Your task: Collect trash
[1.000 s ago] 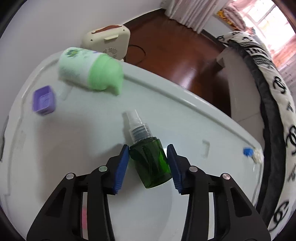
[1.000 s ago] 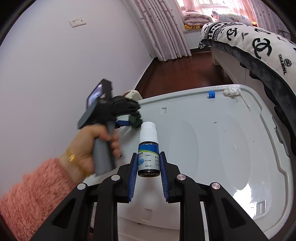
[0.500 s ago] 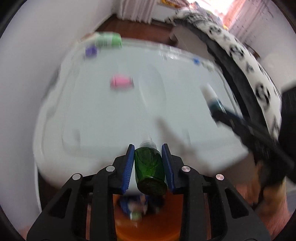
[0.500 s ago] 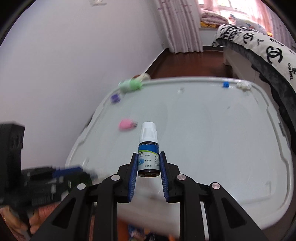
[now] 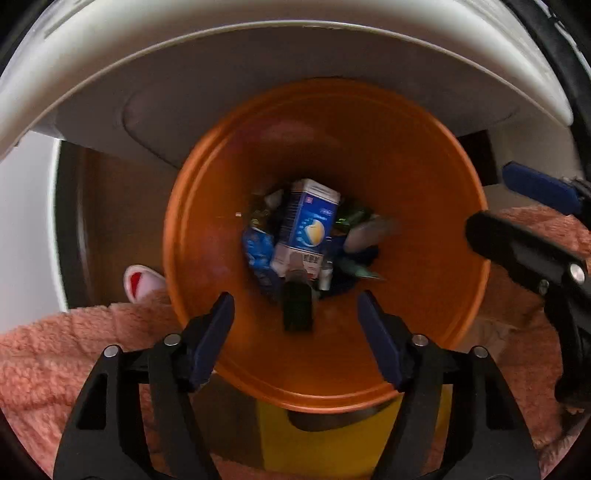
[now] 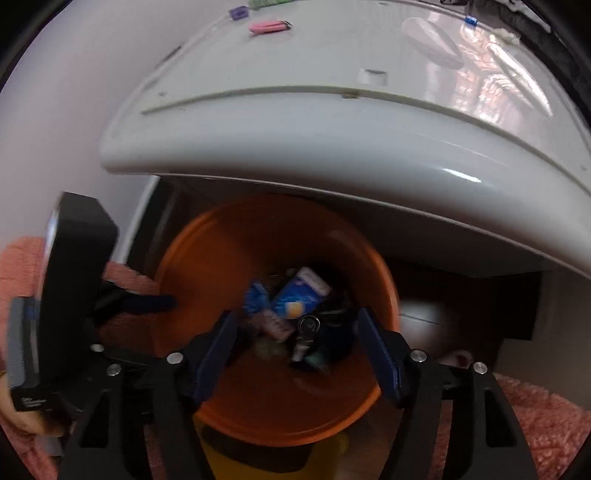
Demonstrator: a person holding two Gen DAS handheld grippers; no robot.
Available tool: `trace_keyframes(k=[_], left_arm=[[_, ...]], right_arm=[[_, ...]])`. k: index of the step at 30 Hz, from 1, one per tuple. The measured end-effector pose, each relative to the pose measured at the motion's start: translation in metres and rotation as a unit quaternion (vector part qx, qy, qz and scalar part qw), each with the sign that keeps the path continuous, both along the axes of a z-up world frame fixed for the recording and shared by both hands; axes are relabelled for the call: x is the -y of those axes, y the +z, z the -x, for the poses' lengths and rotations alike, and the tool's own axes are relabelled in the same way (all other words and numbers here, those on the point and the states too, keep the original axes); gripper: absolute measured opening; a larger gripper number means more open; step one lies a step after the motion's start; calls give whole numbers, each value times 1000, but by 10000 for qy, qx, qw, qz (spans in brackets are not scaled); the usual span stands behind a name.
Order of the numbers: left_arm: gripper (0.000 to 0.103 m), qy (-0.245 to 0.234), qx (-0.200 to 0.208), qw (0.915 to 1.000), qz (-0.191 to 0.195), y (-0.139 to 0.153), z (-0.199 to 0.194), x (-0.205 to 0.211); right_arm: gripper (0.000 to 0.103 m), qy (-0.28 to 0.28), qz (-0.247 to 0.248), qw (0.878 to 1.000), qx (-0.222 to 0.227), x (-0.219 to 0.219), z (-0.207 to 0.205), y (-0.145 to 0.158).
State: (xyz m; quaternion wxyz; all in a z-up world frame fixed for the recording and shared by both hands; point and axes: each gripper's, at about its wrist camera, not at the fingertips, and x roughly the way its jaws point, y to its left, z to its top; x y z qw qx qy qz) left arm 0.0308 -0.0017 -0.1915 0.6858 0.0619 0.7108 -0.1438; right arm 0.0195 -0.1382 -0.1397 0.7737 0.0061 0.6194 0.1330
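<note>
Two grippers hang over one orange bin (image 5: 406, 177), which fills the middle of the left wrist view and the lower middle of the right wrist view. Above the bin in both views runs the curved edge of a white table (image 6: 332, 122), taking the whole upper part of the frame. Pink fleece (image 5: 55, 354) shows in the lower corners of both views.

The left gripper (image 5: 295, 321) sits at the bottom of its frame, pointing down into the bin. Its jaws have just been opening and now stand wide, holding nothing; a dark green bottle (image 5: 297, 308) appears between them but clear of both pads, blurred, over the bin's inside. The right gripper (image 6: 293, 343) is also at the bottom of its frame, its jaws just opened wide and empty; a small dark bottle (image 6: 308, 326) shows between them, seen end on and touching neither pad.

In the bin's bottom a blue and white carton (image 5: 308, 225) stands among other blurred litter.

On the table, at the upper left of the right wrist view, lie a pink item (image 6: 267, 26) and a purple block (image 6: 238, 13); a blue bit (image 6: 470, 20) lies at the upper right.
</note>
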Motion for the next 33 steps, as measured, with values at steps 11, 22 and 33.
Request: trace_keyframes(k=[11, 22, 33], left_arm=[[78, 477, 727, 9962, 51, 36, 2, -25], [79, 1188, 3315, 9359, -105, 196, 13, -44], [91, 1412, 4682, 8717, 317, 311, 64, -39]], right_arm=[[74, -470, 148, 9983, 318, 22, -4, 13], [91, -1186, -216, 9573, 2627, 50, 32, 169], [98, -1280, -67, 9004, 4157, 44, 86, 279]])
